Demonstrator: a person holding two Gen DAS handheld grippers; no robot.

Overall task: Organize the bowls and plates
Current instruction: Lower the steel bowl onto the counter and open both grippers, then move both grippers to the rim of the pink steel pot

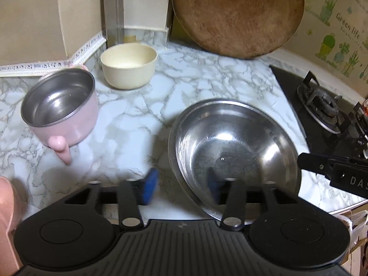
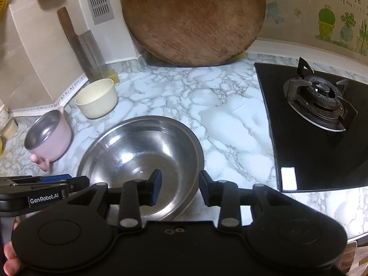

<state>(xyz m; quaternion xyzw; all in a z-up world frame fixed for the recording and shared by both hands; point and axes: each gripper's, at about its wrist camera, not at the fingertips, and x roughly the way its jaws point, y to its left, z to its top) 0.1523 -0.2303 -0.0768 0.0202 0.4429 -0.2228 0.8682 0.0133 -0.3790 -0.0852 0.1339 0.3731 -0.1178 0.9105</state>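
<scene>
Left wrist view: the left tool (image 1: 181, 185), pads parted, straddles the near rim of the steel bowl (image 1: 232, 145) resting on the marble desk (image 1: 142, 96); the right tool (image 2: 179, 187) likewise brackets the rim unpinched, apparently releasing it beside the pink pot (image 1: 62, 108) and cream bowl (image 1: 128, 65).

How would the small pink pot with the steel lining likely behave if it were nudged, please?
The small pink pot with the steel lining already sits tilted, so it would probably rock or tip. It looks empty and thin-walled, so likely light, sliding easily on the glossy marble-patterned counter.
</scene>
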